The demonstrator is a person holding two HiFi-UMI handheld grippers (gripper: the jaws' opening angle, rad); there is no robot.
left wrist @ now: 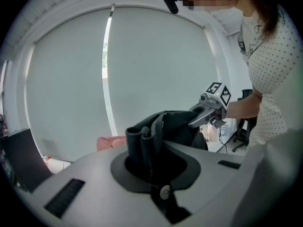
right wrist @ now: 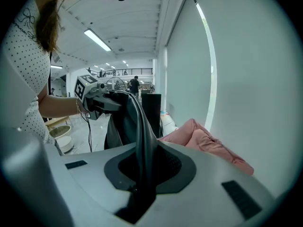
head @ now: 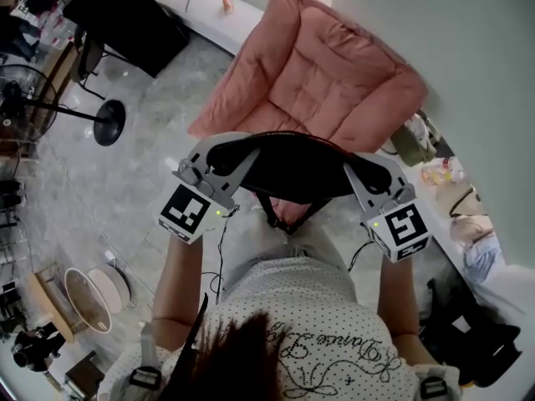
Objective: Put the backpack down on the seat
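A black backpack [head: 292, 167] hangs in the air between my two grippers, in front of the person's chest. My left gripper [head: 227, 155] is shut on a bunched fold of the backpack [left wrist: 142, 143]. My right gripper [head: 361, 167] is shut on a strip of the backpack's fabric [right wrist: 141, 136] at the other end. The seat is a pink cushioned chair [head: 322, 73] just beyond and below the backpack, and nothing lies on it. It also shows as a pink chair [left wrist: 111, 142] past the left jaws and a pink chair [right wrist: 206, 143] to the right of the right jaws.
A fan stand [head: 107, 122] and a black cabinet [head: 125, 15] stand at the left. Round low stools [head: 88, 299] sit on the grey floor at lower left. A white ledge with small items [head: 443, 178] and a black bag [head: 468, 328] lie at the right, by the wall.
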